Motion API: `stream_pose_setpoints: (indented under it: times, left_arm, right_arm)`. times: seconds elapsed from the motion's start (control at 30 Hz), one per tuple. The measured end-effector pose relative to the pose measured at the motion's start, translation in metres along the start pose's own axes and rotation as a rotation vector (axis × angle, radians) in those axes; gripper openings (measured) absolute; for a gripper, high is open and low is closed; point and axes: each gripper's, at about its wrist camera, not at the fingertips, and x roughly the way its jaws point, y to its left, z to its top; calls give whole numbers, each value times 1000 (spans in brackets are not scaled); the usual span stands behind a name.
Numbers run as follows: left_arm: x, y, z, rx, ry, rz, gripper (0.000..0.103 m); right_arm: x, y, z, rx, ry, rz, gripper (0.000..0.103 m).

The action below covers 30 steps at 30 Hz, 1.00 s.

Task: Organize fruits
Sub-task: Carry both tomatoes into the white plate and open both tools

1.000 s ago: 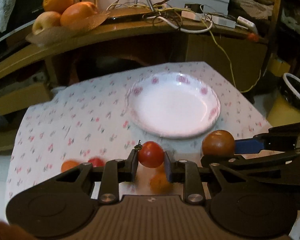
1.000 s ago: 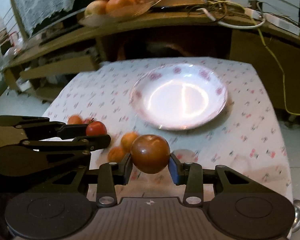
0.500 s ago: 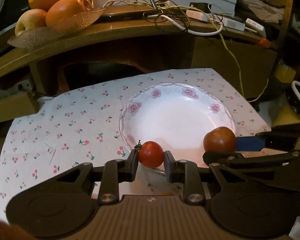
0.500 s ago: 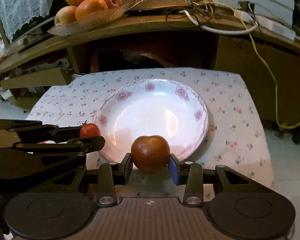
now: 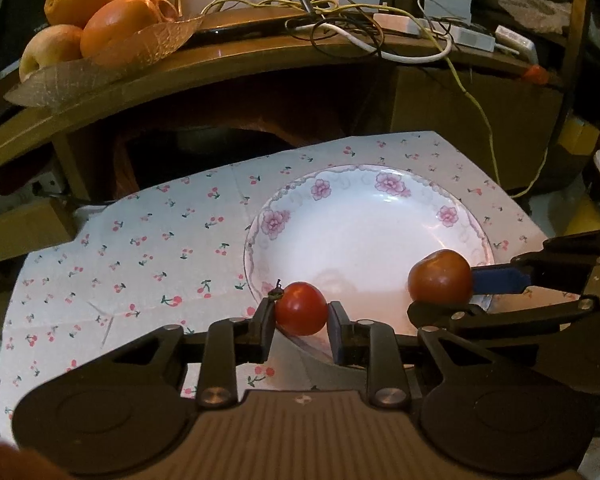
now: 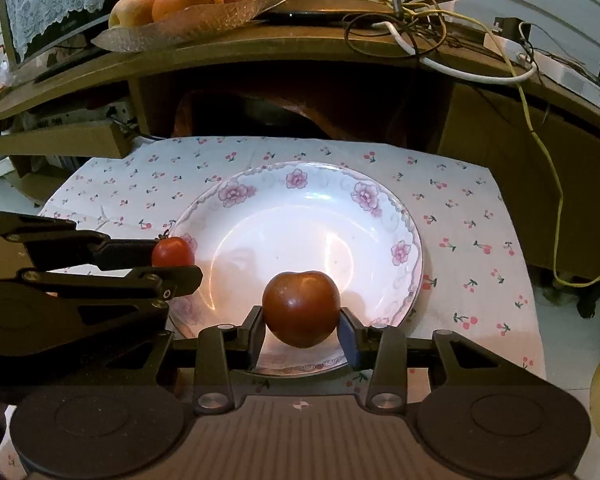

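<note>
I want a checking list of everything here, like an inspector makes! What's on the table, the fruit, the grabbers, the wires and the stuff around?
Surface: cherry-print tablecloth covers the table.
Job's things: flowered white plate on the cloth, nothing lying in it; small red tomato; bigger dark brownish-red fruit.
Clutter: nothing seen on the cloth beside the plate.
Grippers: left gripper shut on the small red tomato at the plate's near rim; right gripper jaws opening, the dark fruit between them above the plate.
Cables: white and yellow cables tangled on the wooden shelf; one yellow cable hangs down.
Surroundings: glass dish of oranges and apples on the shelf.
</note>
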Motion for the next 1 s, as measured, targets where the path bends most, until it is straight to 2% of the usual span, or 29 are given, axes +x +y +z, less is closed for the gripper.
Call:
stream_pose_setpoints:
  times: [0.4,0.5,1.0]
  left_arm:
    - [-1,-1,2,7,-5,15,34]
    - [-3,0,3,1,-13,14,34]
    - [-26,2,-4,45,-37,-6,45]
  right_arm:
    - [2,-2,1,4,-19,-27,43]
    - [0,-2,2,1,-34,-34,46]
    - [-17,-9,1,13,-87,-22,52]
